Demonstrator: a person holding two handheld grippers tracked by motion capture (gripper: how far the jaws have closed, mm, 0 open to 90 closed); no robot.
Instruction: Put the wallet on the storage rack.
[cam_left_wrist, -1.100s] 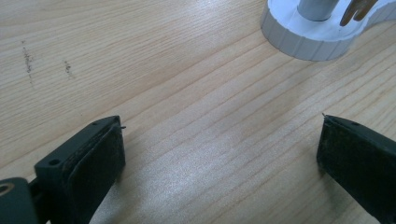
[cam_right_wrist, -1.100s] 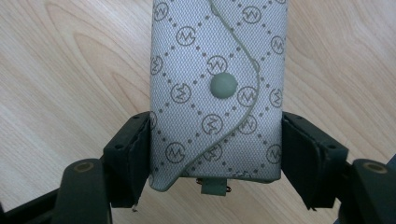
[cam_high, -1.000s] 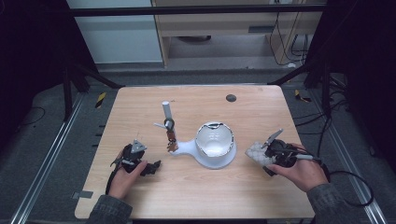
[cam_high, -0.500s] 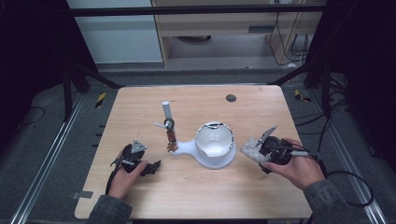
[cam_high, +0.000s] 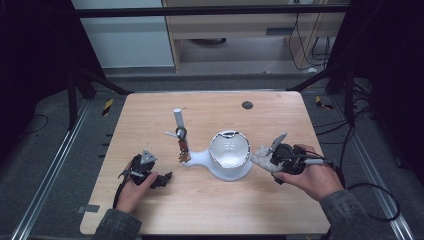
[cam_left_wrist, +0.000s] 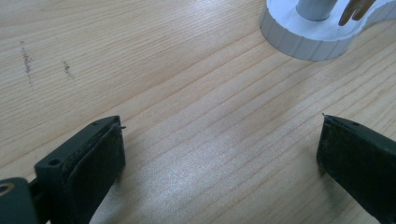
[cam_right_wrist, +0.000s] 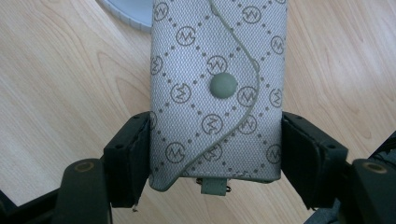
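Over on the left, the left gripper (cam_high: 161, 179) is resting low on the table (cam_high: 150, 115), jaws spread wide with nothing between them but bare wood; in the left gripper view the ribbed foot of the white stand (cam_left_wrist: 303, 39) is sitting up at one o'clock, well apart. Moving to centre, the white stand (cam_high: 227, 167) is carrying its bowl (cam_high: 229, 149) and a thin post (cam_high: 178, 120) hung with small trinkets. Now the right side: the right gripper (cam_high: 265, 159) is pinching the grey patterned pouch (cam_right_wrist: 217, 88) across its narrow width, jaws pressing both long edges, the pouch's long axis running straight out toward twelve o'clock. From above, the grey patterned pouch (cam_high: 261, 157) is hovering just beside the bowl, which is lying at about ten o'clock from it. The right hand is clearly the nearer one, so I'd judge a short push toward ten o'clock is what's coming
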